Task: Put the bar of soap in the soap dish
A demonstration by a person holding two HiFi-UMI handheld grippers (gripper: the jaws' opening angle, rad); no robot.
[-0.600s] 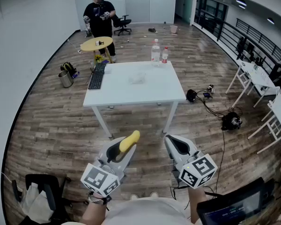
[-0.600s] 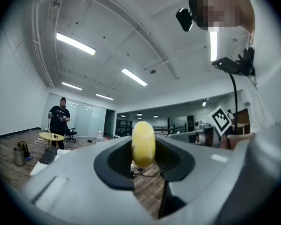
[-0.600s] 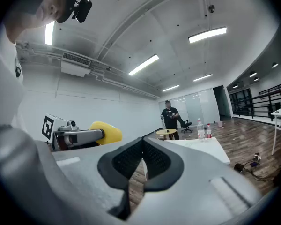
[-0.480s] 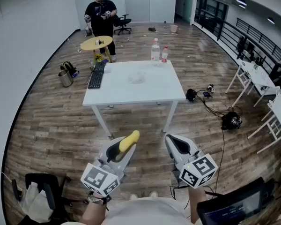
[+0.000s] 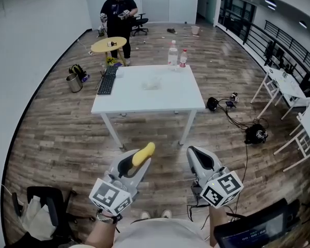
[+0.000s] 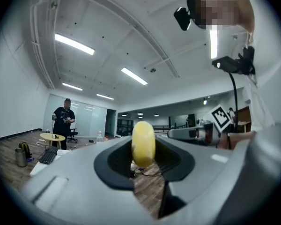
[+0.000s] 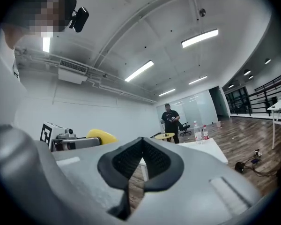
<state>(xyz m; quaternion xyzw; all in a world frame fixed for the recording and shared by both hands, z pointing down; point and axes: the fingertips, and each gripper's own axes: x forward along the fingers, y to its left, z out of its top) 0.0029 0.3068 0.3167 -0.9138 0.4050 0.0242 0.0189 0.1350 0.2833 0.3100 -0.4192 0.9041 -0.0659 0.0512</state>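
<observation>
A yellow bar of soap [image 5: 144, 153] sticks out of my left gripper [image 5: 137, 161], which is shut on it and held level in front of me, well short of the white table [image 5: 124, 99]. In the left gripper view the soap [image 6: 143, 143] stands on edge between the dark pads. My right gripper [image 5: 198, 158] is beside it, shut with nothing in it; its pads [image 7: 141, 161] meet. The soap [image 7: 101, 136] also shows at the left of the right gripper view. A small pale, see-through thing [image 5: 151, 84] lies mid-table; I cannot tell if it is the soap dish.
Two bottles [image 5: 172, 56] stand at the table's far edge and a black keyboard [image 5: 107, 81] lies along its left side. Behind are a round yellow table [image 5: 109, 45] and a person [image 5: 119, 12]. A black chair [image 5: 46, 200] is at my lower left; cables and bags [image 5: 232, 112] lie at right.
Both grippers sit a touch higher in the head view and the table looks slightly nearer. The soap stays in the left gripper; the right stays shut.
</observation>
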